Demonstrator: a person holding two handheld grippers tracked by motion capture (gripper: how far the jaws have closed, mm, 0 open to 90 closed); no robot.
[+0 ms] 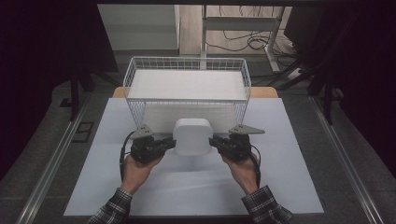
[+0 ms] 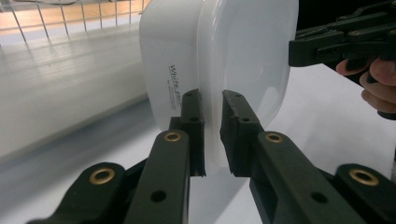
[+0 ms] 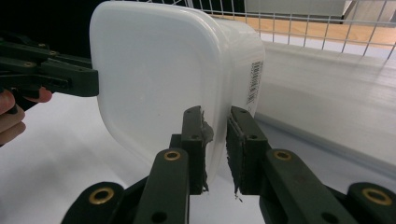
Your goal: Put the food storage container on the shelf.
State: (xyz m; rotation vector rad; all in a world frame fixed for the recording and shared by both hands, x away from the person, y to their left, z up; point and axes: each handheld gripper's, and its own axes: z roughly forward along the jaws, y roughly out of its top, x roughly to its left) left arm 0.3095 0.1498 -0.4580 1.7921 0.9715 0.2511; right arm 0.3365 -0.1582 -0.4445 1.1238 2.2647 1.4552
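White mat [image 1: 280, 186] lay flat and matte under everything. Wire basket [image 1: 187, 63], white grid with rounded corners, stood at the mat's far edge. Tub [image 1: 191, 136], smooth white plastic with rounded corners, hung just in front of the basket. Left gripper [image 1: 170, 143] clamped the tub's left rim; right gripper [image 1: 214, 141] clamped its right rim, jaws nearly closed.

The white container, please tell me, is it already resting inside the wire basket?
No, the white container is held in front of the wire basket, gripped at its edges by the left gripper and the right gripper.
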